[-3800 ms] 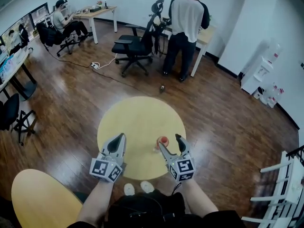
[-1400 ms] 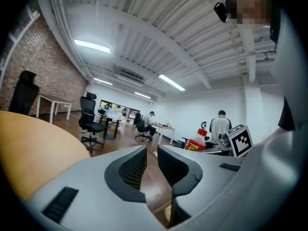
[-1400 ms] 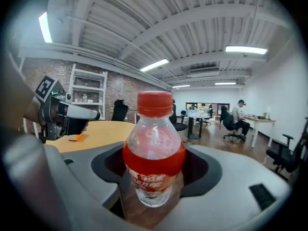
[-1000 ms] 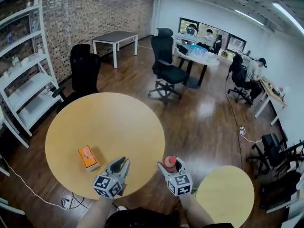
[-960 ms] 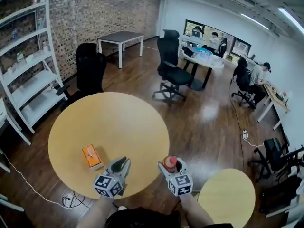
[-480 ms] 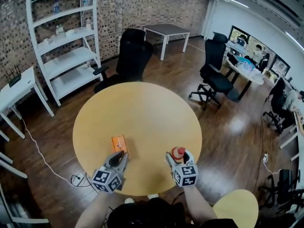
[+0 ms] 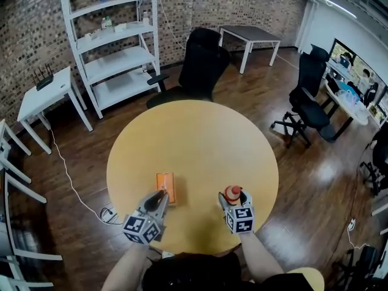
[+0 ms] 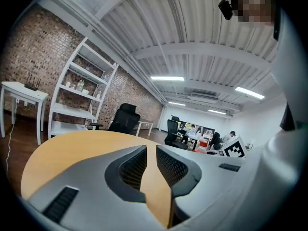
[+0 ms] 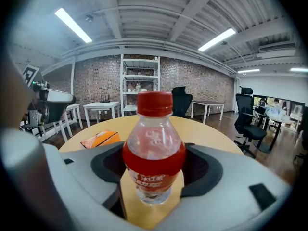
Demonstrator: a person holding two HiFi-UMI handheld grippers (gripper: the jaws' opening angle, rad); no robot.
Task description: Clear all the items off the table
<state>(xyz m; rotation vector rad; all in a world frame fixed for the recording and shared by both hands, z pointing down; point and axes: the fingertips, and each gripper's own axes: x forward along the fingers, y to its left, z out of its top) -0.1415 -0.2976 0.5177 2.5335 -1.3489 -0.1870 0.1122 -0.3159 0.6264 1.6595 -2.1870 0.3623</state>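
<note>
Our R gripper (image 7: 233,194) holds the small clear plastic bottle w/ red cap (image 9: 154,150) over the round yellow table (image 7: 194,132), lower right. L gripper (image 7: 159,200) is nearer the flat orange box (image 7: 165,188), which lies just above its tips w/ long side up-frame (jaws narrow, just been closing, nothing between).

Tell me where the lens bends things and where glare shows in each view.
Head view: fisheye bows the white shelf; sheen on the floor. Left gripper view: black corners, ceiling lamps burn white. Right gripper view: bottle sharp, room behind curved.
</note>
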